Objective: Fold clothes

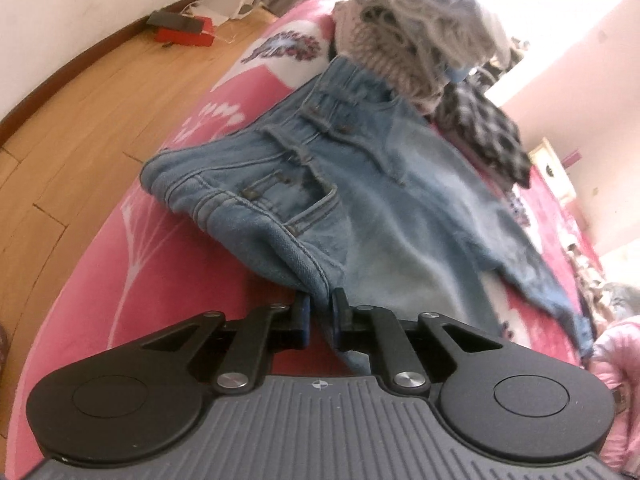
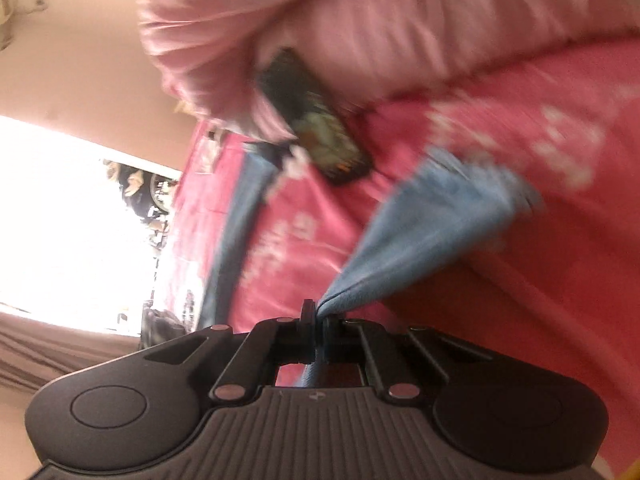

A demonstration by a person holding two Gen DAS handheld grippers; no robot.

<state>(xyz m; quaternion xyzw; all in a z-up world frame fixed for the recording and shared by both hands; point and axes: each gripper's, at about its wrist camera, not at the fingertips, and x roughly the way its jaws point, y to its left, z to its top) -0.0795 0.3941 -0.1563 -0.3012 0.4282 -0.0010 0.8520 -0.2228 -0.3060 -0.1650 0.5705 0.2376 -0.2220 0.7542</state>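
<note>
Left wrist view shows the jeans (image 1: 360, 184) lying on the pink bed (image 1: 120, 280), the left gripper (image 1: 320, 312) pinching their near edge. The right gripper (image 2: 318, 316) pinches a blurred denim end (image 2: 432, 220). A fold seems underway; a clothes pile (image 1: 420, 32) waits behind.

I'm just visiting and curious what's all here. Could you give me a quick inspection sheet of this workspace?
Surface: pink bed cover with white print.
Job's things: light blue denim jeans, spread on the cover and held at two places.
Clutter: heap of knitted and checked clothes behind the jeans; pink quilted fabric; dark phone-like object, blurred.
Grippers: left gripper shut on the jeans; right gripper shut on the jeans.
Cables: nothing seen.
Surroundings: wooden floor, red box, bright window.
</note>
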